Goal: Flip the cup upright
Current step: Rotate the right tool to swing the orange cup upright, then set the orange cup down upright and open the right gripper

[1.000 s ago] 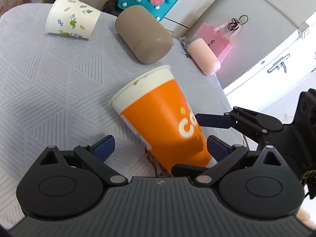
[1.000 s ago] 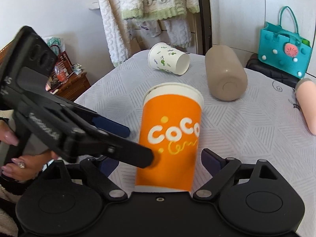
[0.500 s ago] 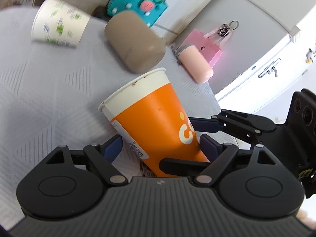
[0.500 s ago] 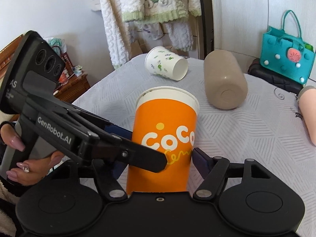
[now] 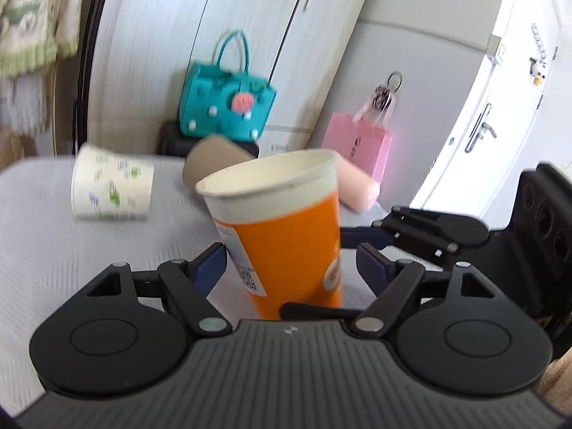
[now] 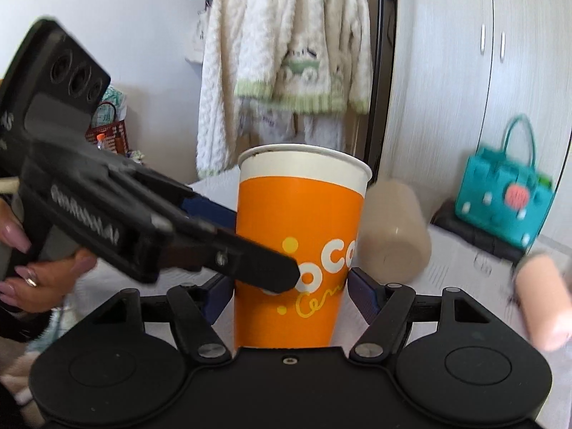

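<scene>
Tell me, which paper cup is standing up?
The orange cup, mouth up between the tongs; the white leaf-print cup lies on its side.

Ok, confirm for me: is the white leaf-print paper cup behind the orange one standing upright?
No, the white leaf-print paper cup lies on its side on the table, behind the orange cup.

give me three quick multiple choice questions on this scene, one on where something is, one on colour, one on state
1. Where is the white leaf-print cup?
A. on the table
B. inside the teal bag
C. in a hand-held gripper

2. Colour of the coco cup body?
A. blue
B. orange
C. green

3. How is the coco cup oriented?
A. mouth down
B. flat on its side
C. mouth up

Answers: 1 A, it lies on the grey tablecloth; 2 B, orange below a white rim; 3 C, its open rim faces up between both hand-held grippers.
</scene>
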`<state>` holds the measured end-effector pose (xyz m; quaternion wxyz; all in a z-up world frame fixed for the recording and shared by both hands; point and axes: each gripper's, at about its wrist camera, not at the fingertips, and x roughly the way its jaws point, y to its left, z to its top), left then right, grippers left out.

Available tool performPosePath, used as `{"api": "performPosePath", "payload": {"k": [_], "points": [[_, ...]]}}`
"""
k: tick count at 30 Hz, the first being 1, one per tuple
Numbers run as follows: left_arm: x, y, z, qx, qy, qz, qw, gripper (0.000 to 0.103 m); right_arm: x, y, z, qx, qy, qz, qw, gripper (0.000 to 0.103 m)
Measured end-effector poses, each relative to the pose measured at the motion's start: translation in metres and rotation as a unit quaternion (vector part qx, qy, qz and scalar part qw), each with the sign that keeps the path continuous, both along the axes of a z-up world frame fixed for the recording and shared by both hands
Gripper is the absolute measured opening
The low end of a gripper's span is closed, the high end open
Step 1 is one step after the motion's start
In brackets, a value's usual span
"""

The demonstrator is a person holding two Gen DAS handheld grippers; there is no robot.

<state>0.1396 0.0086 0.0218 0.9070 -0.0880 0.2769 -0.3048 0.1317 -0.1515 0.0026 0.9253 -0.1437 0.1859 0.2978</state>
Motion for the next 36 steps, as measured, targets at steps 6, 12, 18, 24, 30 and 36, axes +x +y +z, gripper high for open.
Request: {"api": "performPosePath", "payload": {"k": [6, 12, 18, 24, 30, 36], "points": [[0.016, 0.000, 0.002, 0.000, -0.011, -0.001, 0.9999, 0.079, 0.014, 0.000, -0.009, 0.013, -0.030, -0.024, 0.999, 0.075], [0.013, -0.008, -0.003, 0.018, -0.026, -0.003, 0.9995, 0.079, 0.013, 0.001, -0.016, 0.005, -0.060, -0.029, 0.998, 0.075], [0.005, -0.013, -0.007, 0.018, -0.027, -0.019, 0.9993, 0.079, 0.004, 0.000, -0.022, -0.015, -0.078, -0.037, 0.996, 0.076], [0.002, -0.018, -0.010, 0.015, -0.017, -0.025, 0.9994, 0.082, 0.004, -0.003, -0.022, -0.010, -0.071, -0.051, 0.996, 0.080], [-0.008, -0.015, -0.014, 0.024, -0.022, 0.000, 0.9995, 0.085, -0.004, -0.007, -0.021, -0.010, -0.075, -0.064, 0.995, 0.086], [-0.027, -0.004, -0.007, 0.029, -0.025, 0.024, 0.9990, 0.085, -0.017, -0.015, -0.019, 0.002, -0.070, -0.086, 0.994, 0.087]]}}
